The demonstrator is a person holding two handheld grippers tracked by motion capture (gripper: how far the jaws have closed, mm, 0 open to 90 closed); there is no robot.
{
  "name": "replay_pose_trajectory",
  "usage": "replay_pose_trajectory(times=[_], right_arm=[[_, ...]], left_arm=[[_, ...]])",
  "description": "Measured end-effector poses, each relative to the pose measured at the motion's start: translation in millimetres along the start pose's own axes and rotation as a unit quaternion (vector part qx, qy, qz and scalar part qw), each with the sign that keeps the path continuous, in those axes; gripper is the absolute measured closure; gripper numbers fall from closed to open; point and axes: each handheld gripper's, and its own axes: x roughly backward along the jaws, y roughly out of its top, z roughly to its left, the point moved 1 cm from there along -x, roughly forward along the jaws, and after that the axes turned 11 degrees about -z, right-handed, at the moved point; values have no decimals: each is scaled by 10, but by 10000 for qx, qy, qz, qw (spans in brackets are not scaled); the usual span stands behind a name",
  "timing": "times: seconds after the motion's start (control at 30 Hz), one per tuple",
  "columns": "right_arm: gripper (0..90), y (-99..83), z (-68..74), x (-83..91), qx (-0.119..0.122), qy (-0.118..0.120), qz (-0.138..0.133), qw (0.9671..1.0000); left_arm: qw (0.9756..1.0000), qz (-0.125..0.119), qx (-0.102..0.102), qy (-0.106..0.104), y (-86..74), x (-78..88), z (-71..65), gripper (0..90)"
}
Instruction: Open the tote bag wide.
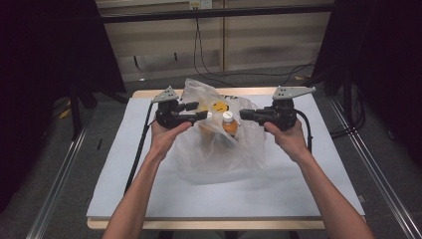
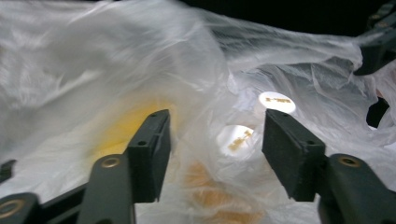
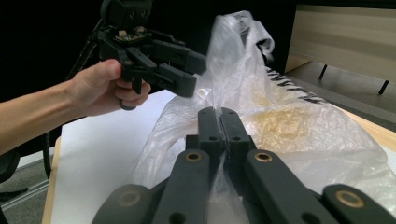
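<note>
Clear plastic bag (image 1: pixel 219 144) sitting mid-counter (image 1: pixel 149 189) on the white sheet, crumpled and puffed up, mouth pulled up toward the far side. Inside: an orange bottle with a white cap (image 1: pixel 228 123) standing upright near the middle, plus something yellow (image 1: pixel 219 106) just behind it, blurred through the film. From the left gripper view, two white caps (image 2: pixel 276 101) visible through the plastic, one just beyond the other, with orange below.

Right hand-held gripper (image 1: pixel 245 114) clamped completely together on a fold of the bag's edge; in the right gripper view (image 3: pixel 217 114) the two black jaws meeting with the thin film pinched between them and running down between the arms. Held level, pointing in toward the bag from the right side.

Left hand-held gripper (image 1: pixel 203 115) roughly half open, coming in from the left at about the same height as the other one. In its own view (image 2: pixel 215 135) jaws standing apart with bag film draped right in the gap, pads not pressing on it. Hard to tell whether a jaw tip brushes the plastic.

Both hands wrapped around the handles, forearms coming up from the near edge. Cables trailing off each gripper down the sides of the counter.
</note>
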Motion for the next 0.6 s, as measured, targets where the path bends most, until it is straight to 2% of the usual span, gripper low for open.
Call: replay_pose_trajectory(times=[0.07, 0.1, 0.17, 0.2, 0.33, 0.47, 0.53, 0.6], right_arm=[[890, -12, -10, 12, 7, -26, 7, 10000], [890, -12, -10, 12, 7, -26, 7, 10000], [890, -26, -17, 25, -6, -27, 1, 10000], [890, -40, -28, 38, -10, -45, 1, 10000], [891, -60, -48, 54, -47, -66, -31, 10000], [891, -62, -63, 58, -52, -89, -56, 9999], [891, -64, -76, 62, -72, -100, -73, 9999], [891, -70, -88, 52, -83, -104, -87, 9999]], left_arm=[[9997, -195, 82, -92, 6, -3, -12, 592], [9997, -195, 82, -92, 6, -3, -12, 693], [9996, -200, 104, -159, 18, 1, -10, 831], [9996, -92, 80, -238, 30, 11, -6, 900], [9995, -36, 126, -298, 43, 49, -6, 900], [9993, -62, 81, -368, 74, 99, -36, 900], [9994, -42, -49, -330, 104, 148, -71, 900], [9992, -78, -46, -388, 118, 152, -93, 900]])
